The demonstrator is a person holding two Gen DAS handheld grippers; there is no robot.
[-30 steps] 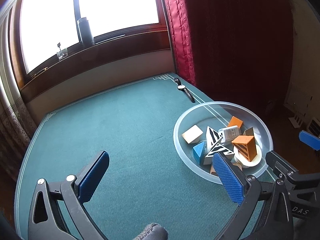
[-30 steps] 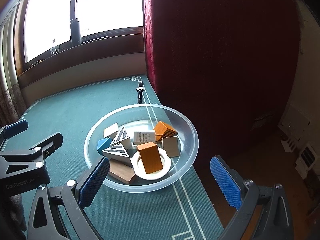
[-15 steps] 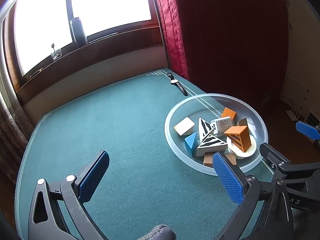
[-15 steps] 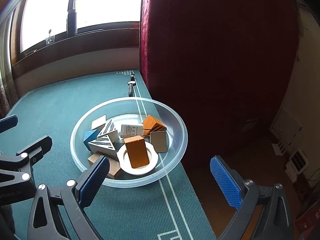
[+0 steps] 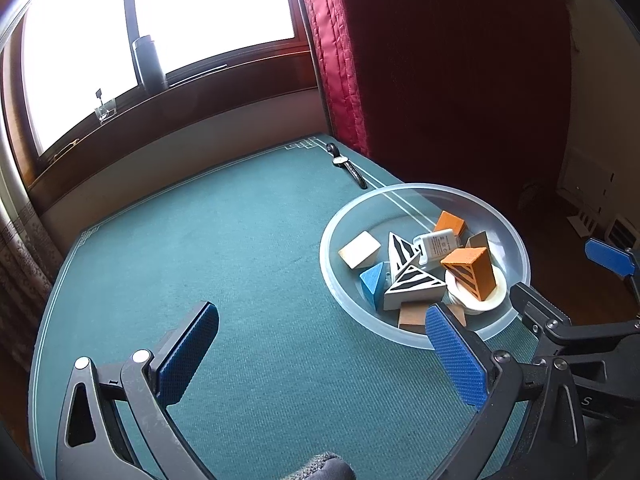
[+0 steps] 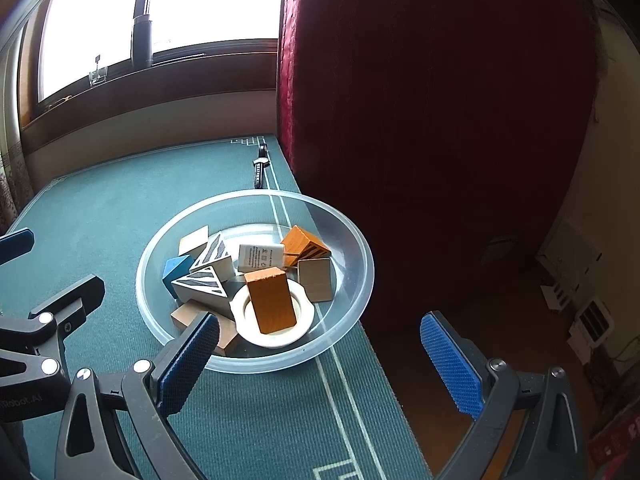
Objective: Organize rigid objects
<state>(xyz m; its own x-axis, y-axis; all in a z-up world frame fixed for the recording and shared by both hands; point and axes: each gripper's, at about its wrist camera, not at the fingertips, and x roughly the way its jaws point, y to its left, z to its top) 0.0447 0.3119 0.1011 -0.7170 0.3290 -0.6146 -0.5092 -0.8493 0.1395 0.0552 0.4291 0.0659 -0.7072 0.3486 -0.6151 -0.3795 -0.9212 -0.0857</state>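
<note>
A clear plastic bowl [image 5: 516, 240] [image 6: 360, 248] stands at the right edge of the green table. It holds several blocks: an orange block [image 5: 472, 268] [image 6: 272, 300] upright on a white ring [image 6: 304, 328], black-and-white striped wedges [image 5: 412, 284] [image 6: 200, 284], a blue block [image 5: 372, 280] [image 6: 176, 268], a white box [image 6: 260, 258] and plain wooden pieces. My left gripper [image 5: 320, 352] is open and empty, left of and nearer than the bowl. My right gripper [image 6: 324, 364] is open and empty, held above the bowl's near rim.
A wristwatch [image 5: 346, 164] [image 6: 261, 168] lies at the far right corner of the table. A red curtain [image 5: 400, 60] hangs right of the table edge. A window sill with a dark cylinder [image 5: 148, 60] runs behind. Green cloth [image 5: 200, 240] stretches left of the bowl.
Both grippers have drawn back and risen slightly, so the bowl looks smaller and farther. The blocks in the bowl have not moved. Both stay open.
</note>
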